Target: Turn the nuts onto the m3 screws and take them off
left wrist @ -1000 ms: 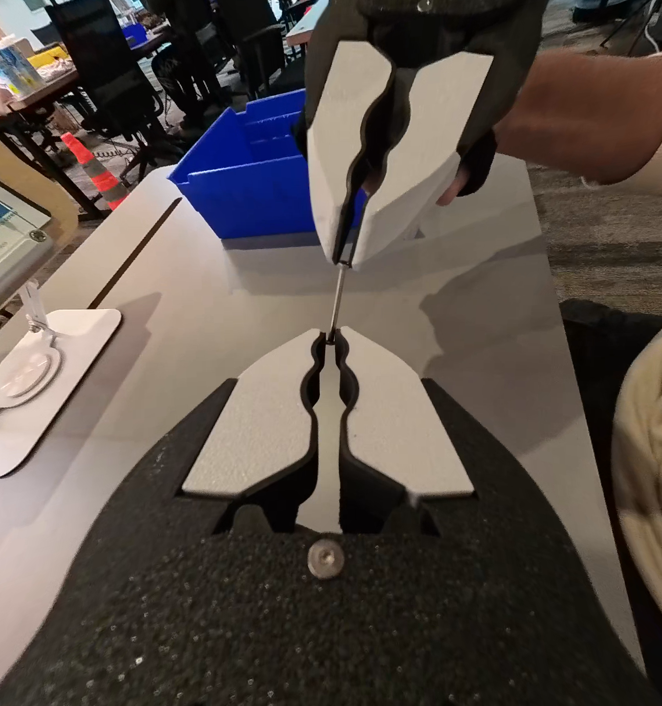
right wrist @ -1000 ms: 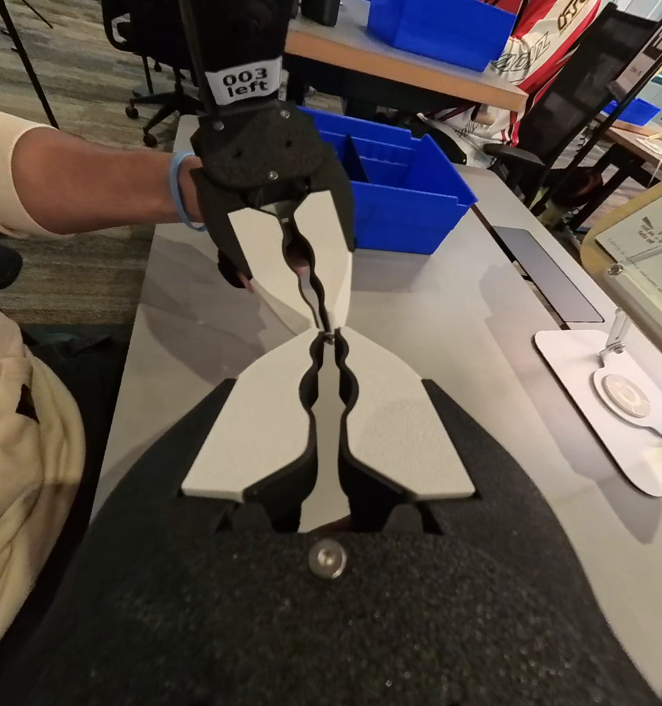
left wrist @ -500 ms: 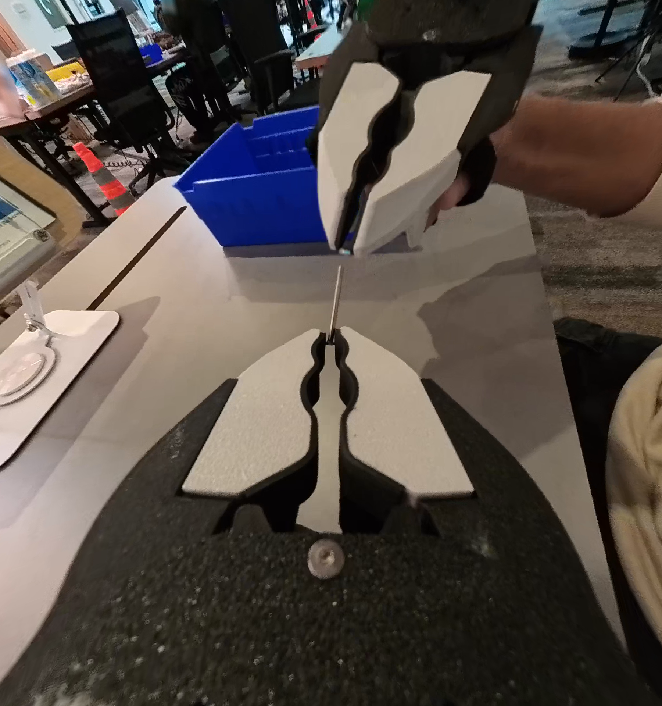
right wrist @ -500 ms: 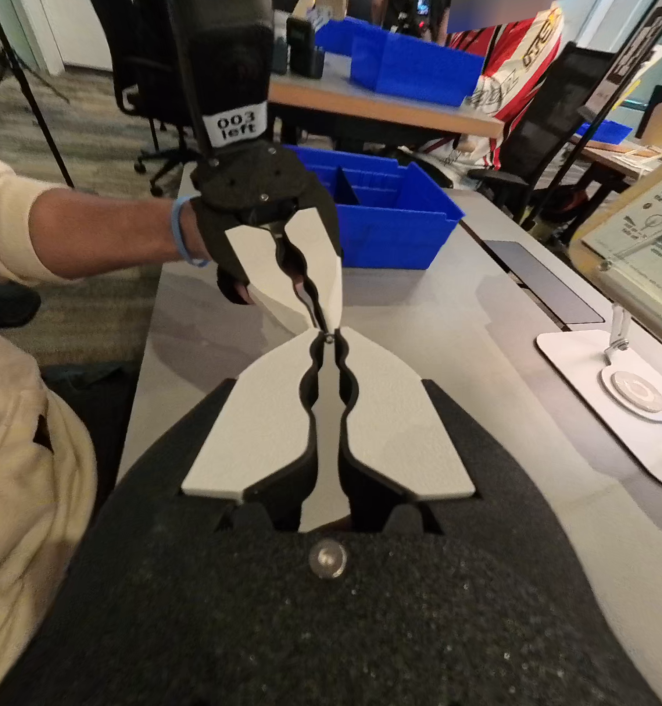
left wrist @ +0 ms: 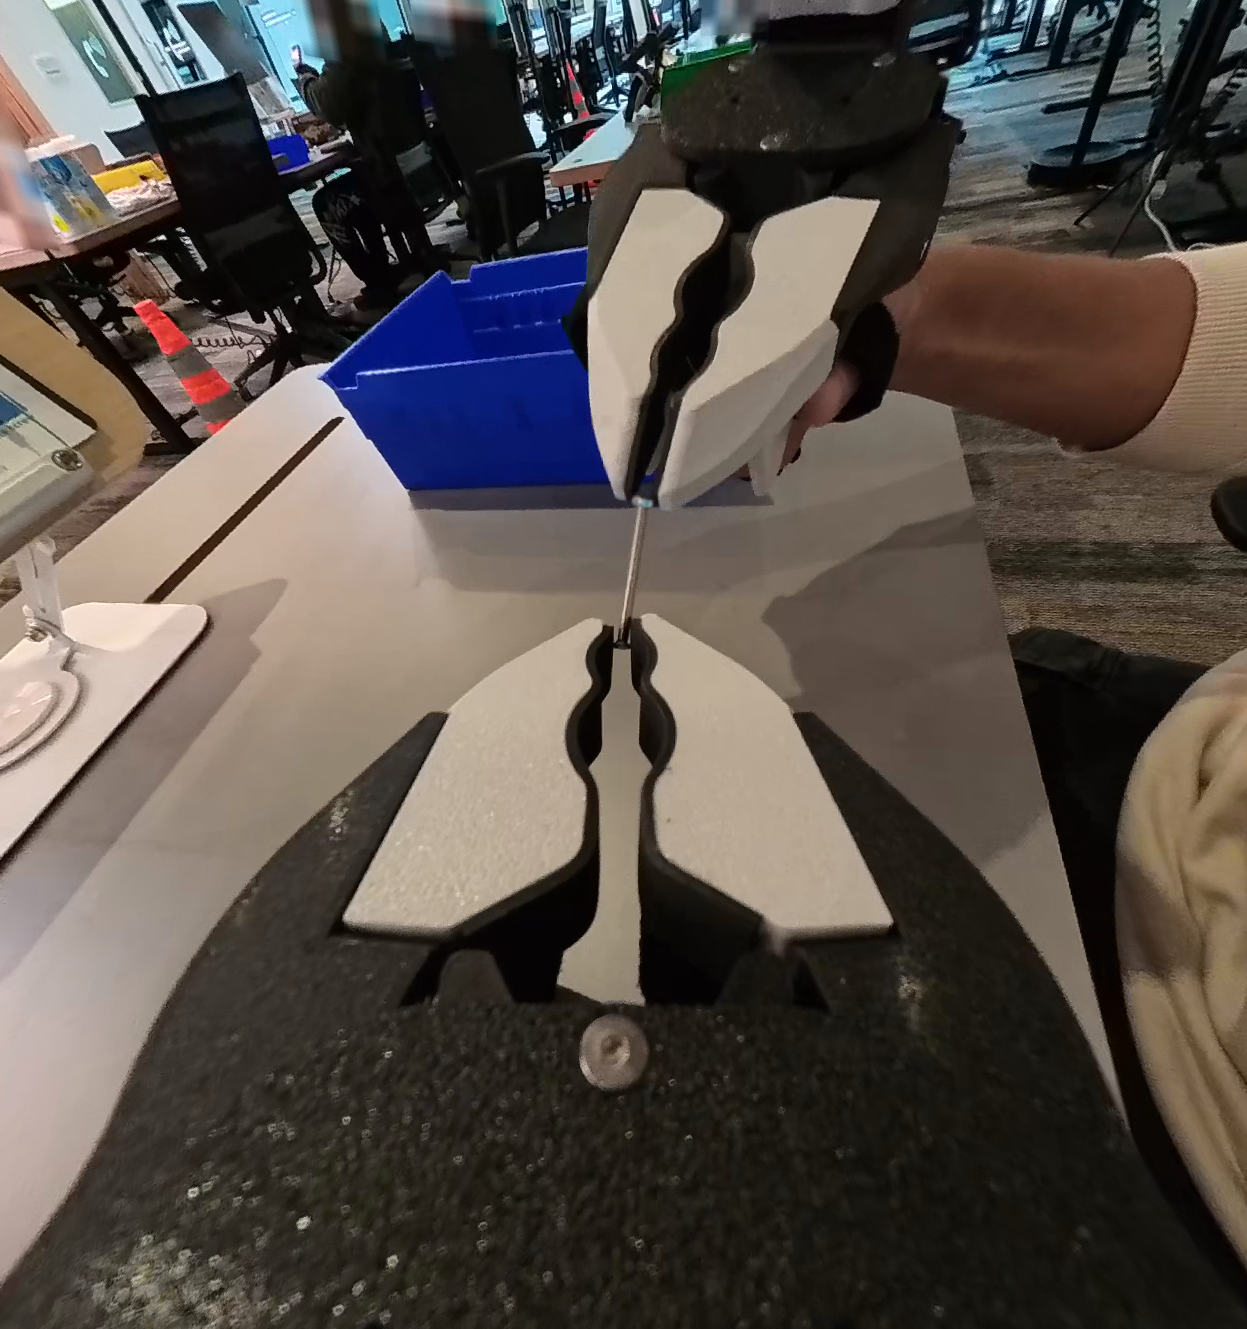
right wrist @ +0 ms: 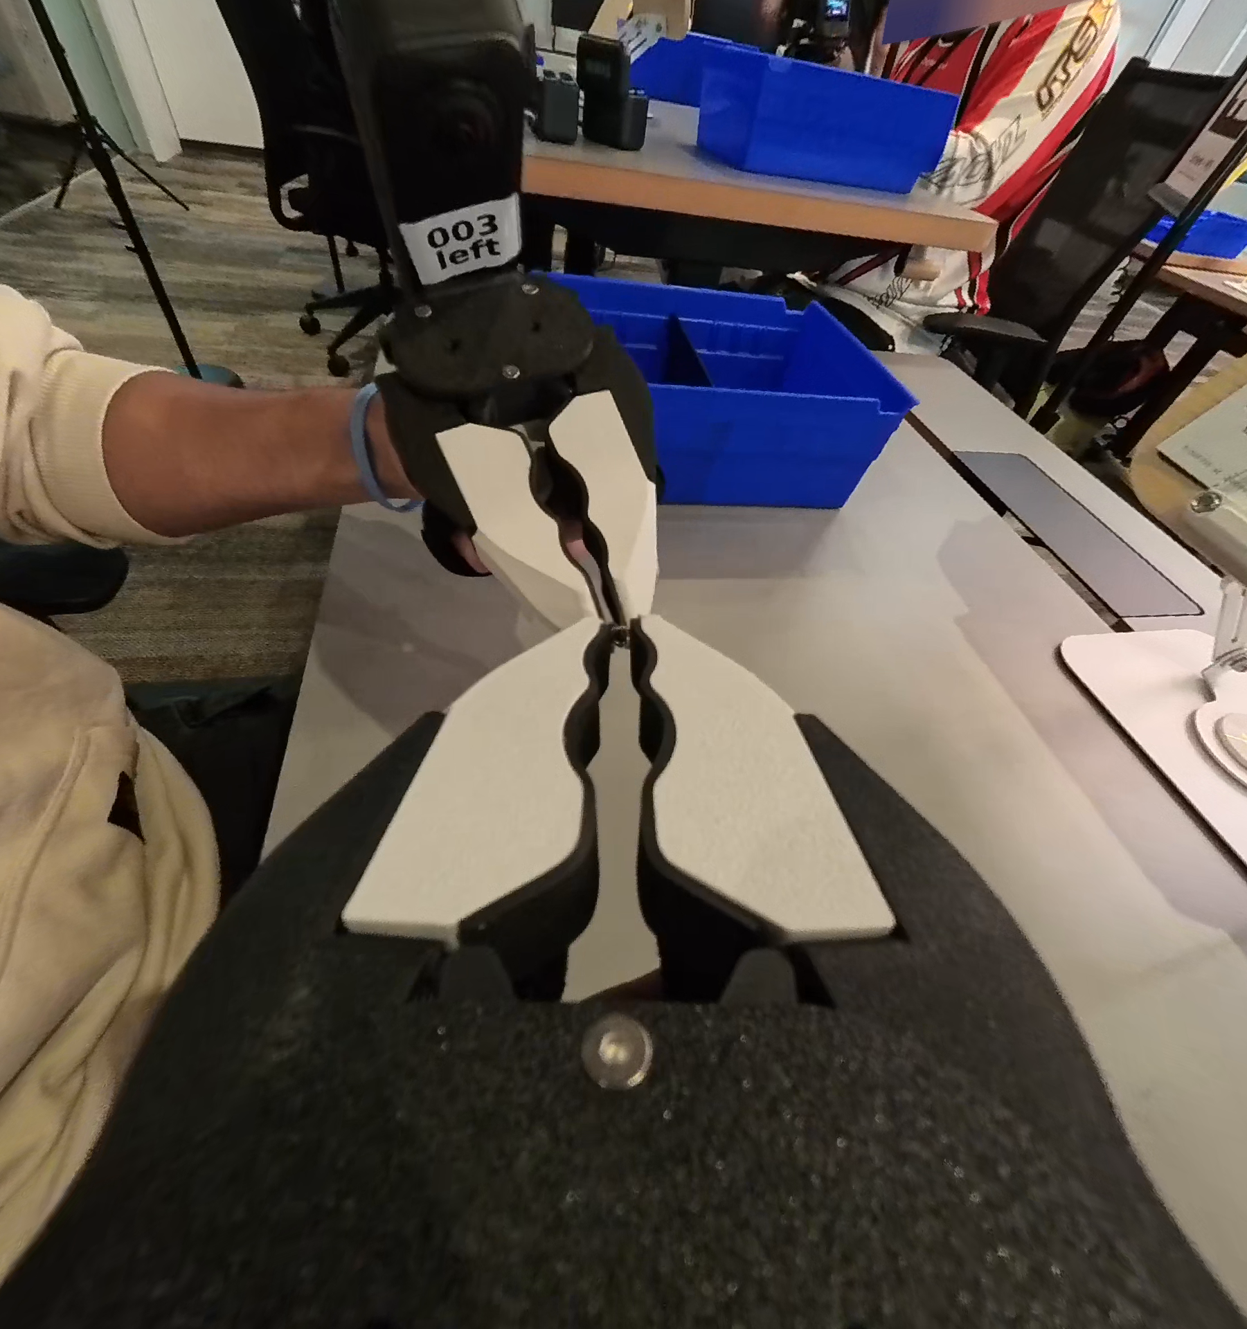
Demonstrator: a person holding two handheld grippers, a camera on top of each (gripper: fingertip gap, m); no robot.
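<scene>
The left claw (left wrist: 622, 627) pinches the screw (left wrist: 631, 568) by its near end. The right claw (left wrist: 645, 498) grips a nut (right wrist: 619, 636) at the screw's far tip. Both hang over the counter (left wrist: 404, 590), with a blue bin (left wrist: 476, 403) behind.

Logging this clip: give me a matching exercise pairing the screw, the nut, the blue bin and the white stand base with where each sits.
Things:
1. screw
2. nut
3. blue bin
4. white stand base

Places:
A. on the table's far end
B. pinched in the right gripper
C. on the table's edge, beside the grippers
D. head end clamped in the left gripper

Pairs: 1-D, 2-B, 3-A, 4-C
</scene>
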